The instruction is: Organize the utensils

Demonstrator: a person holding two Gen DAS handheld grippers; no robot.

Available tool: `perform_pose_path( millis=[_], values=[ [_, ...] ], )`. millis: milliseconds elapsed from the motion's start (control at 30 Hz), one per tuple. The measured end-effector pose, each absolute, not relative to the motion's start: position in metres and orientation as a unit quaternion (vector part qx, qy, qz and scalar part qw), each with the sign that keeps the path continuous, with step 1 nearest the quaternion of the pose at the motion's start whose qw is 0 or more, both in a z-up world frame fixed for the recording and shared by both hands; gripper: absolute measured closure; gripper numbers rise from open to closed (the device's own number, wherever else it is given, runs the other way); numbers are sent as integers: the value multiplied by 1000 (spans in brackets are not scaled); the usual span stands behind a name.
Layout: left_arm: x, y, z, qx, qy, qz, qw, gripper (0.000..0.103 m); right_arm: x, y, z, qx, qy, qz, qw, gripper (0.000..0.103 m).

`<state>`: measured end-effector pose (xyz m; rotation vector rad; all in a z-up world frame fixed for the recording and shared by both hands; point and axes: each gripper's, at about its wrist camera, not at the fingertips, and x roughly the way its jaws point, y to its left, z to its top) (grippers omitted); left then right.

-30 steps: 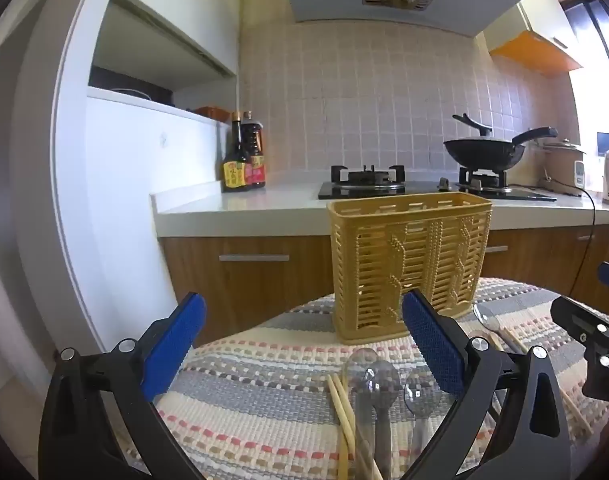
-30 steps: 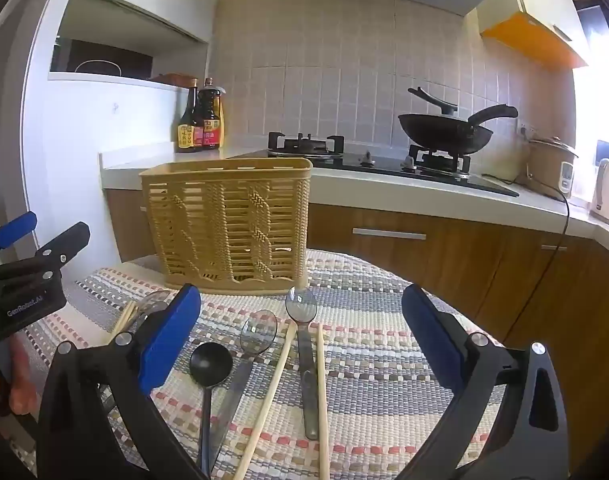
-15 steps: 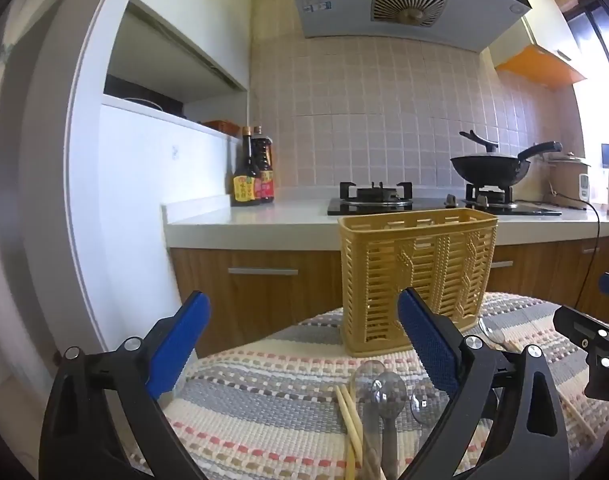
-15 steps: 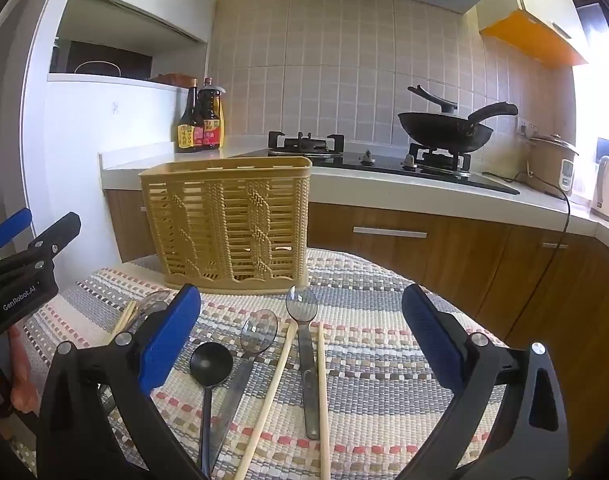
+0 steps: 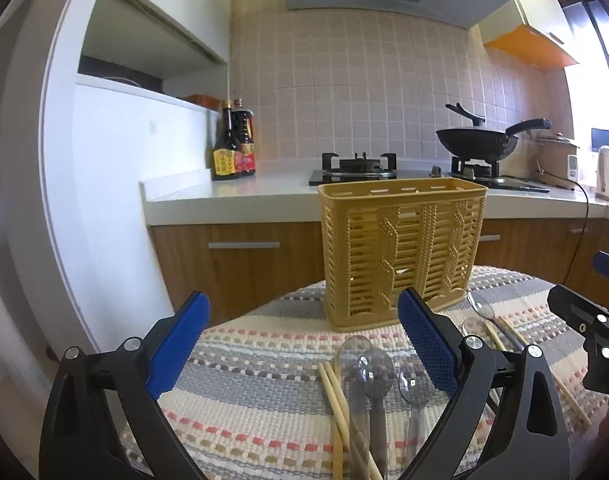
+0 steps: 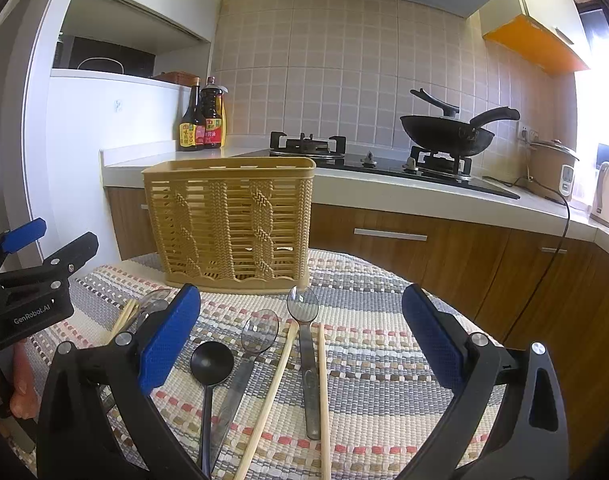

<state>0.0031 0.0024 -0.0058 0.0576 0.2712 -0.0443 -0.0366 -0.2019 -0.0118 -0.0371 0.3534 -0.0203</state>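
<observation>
The yellow basket (image 6: 228, 226) stands upright and looks empty; spoons (image 6: 302, 308) and chopsticks (image 6: 322, 392) lie at its 6 o'clock. Both tools, left (image 5: 304, 352) and right (image 6: 300, 344), gape apart.

The yellow basket (image 6: 228, 224) stands upright at the far side of the tabletop (image 6: 384, 320), its mouth open and unobstructed from above. In front of it, spoons (image 6: 302, 308) and chopsticks (image 6: 322, 380) lie flat, with narrow gaps between them. The right side of the cloth is bare. The left gripper (image 6: 28, 264) hovers at the left edge, apart from the basket
</observation>
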Motion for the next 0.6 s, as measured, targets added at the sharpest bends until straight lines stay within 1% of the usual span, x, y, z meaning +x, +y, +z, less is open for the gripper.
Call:
perform_pose_path(
  millis=[600],
  values=[
    [-2,5,-2,20,122,-16,992,11,-36,-202,-11,-19,177,-12,984,7]
  ],
)
